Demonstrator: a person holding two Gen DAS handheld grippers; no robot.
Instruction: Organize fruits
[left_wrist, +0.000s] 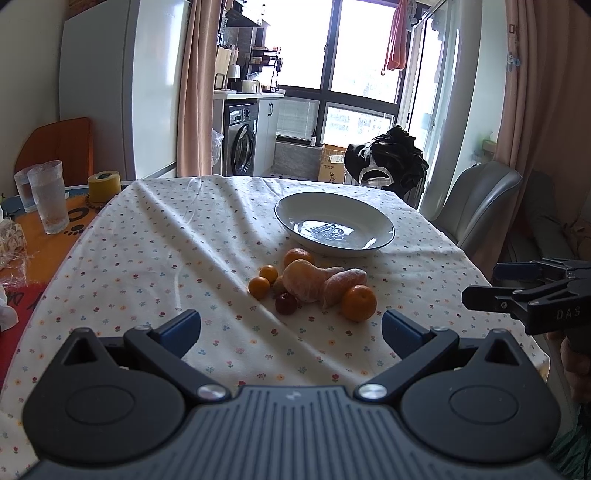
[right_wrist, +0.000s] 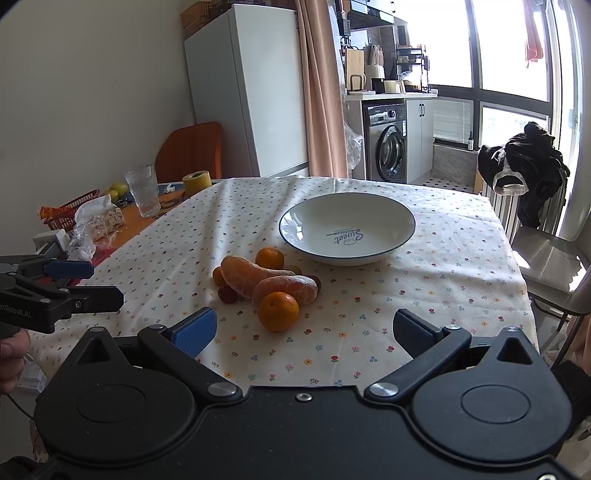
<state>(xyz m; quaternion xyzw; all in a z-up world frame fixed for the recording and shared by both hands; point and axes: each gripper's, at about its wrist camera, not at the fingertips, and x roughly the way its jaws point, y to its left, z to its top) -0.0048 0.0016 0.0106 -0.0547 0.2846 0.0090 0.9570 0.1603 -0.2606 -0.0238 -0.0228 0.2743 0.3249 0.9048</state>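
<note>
A heap of fruit lies on the flowered tablecloth (left_wrist: 184, 258): two peeled citrus pieces (left_wrist: 308, 282) (right_wrist: 255, 277), a whole orange (left_wrist: 358, 302) (right_wrist: 277, 311) at the front, another orange (left_wrist: 298, 257) (right_wrist: 270, 257) behind, small kumquats (left_wrist: 259, 287), and a dark red fruit (left_wrist: 286, 303) (right_wrist: 227, 294). Beyond the heap stands an empty white bowl (left_wrist: 295, 218) (right_wrist: 306, 218) with a dark rim. My left gripper (left_wrist: 291, 328) is open, low and short of the fruit. My right gripper (right_wrist: 304, 328) is open too, just behind the front orange.
Left of the cloth stand two drinking glasses (left_wrist: 48, 195), a yellow tape roll (left_wrist: 104, 184), crinkled wrappers (right_wrist: 96, 225) and a red basket (right_wrist: 70, 210). A grey chair (left_wrist: 476, 206) is at the table's right edge. Dark clothes (right_wrist: 524, 170) hang over a chair at the far corner.
</note>
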